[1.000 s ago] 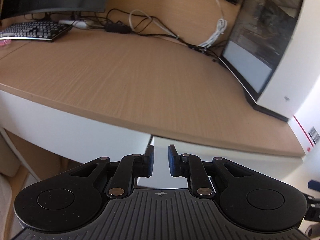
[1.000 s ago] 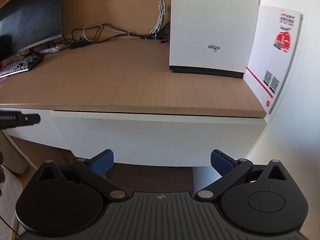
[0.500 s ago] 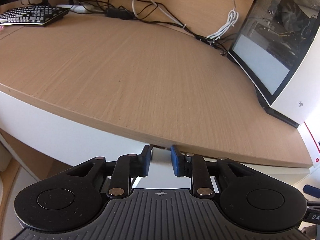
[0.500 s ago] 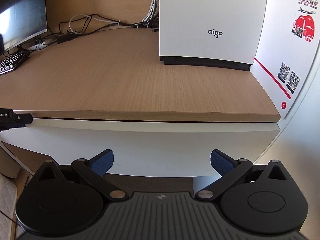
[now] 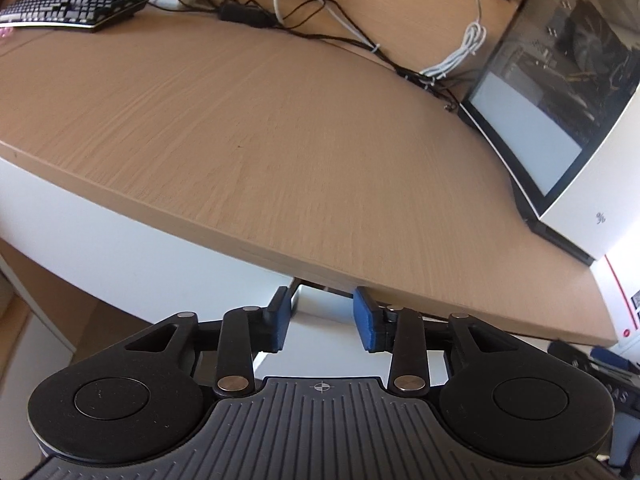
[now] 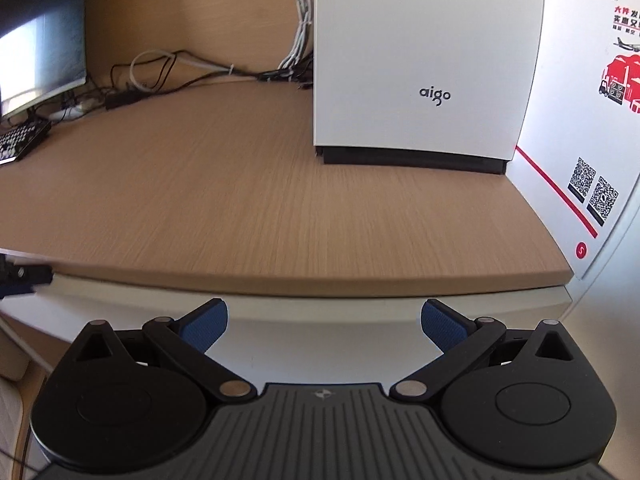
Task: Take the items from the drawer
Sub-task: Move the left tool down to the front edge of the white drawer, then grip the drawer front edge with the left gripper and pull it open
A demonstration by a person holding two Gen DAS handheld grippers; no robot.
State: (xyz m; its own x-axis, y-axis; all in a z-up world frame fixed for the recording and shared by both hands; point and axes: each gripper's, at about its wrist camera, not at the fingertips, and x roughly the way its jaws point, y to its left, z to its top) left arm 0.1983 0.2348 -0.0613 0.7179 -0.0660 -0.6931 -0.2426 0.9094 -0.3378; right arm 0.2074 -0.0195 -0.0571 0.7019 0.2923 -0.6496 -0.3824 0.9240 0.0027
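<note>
The white drawer front (image 6: 320,340) sits shut under the lip of the wooden desk (image 6: 260,208), so its contents are hidden. My right gripper (image 6: 324,320) is open wide, close in front of the drawer's middle, with nothing between its blue pads. My left gripper (image 5: 322,316) is open with a narrower gap. Its fingertips are at the drawer's upper left corner (image 5: 320,304), just below the desk edge (image 5: 280,256), and hold nothing. The left gripper's tip (image 6: 24,276) shows at the left edge of the right wrist view.
A white computer case (image 6: 424,60) stands at the desk's right rear, with a printed white box (image 6: 580,120) beside it. Cables (image 5: 320,20) run along the back wall. A keyboard (image 5: 68,10) and monitor (image 6: 36,52) sit far left.
Both grippers have moved closer to the desk edge and the drawer top. The left gripper's fingers have spread from a narrow gap to a wider one. The right gripper's opening is unchanged.
</note>
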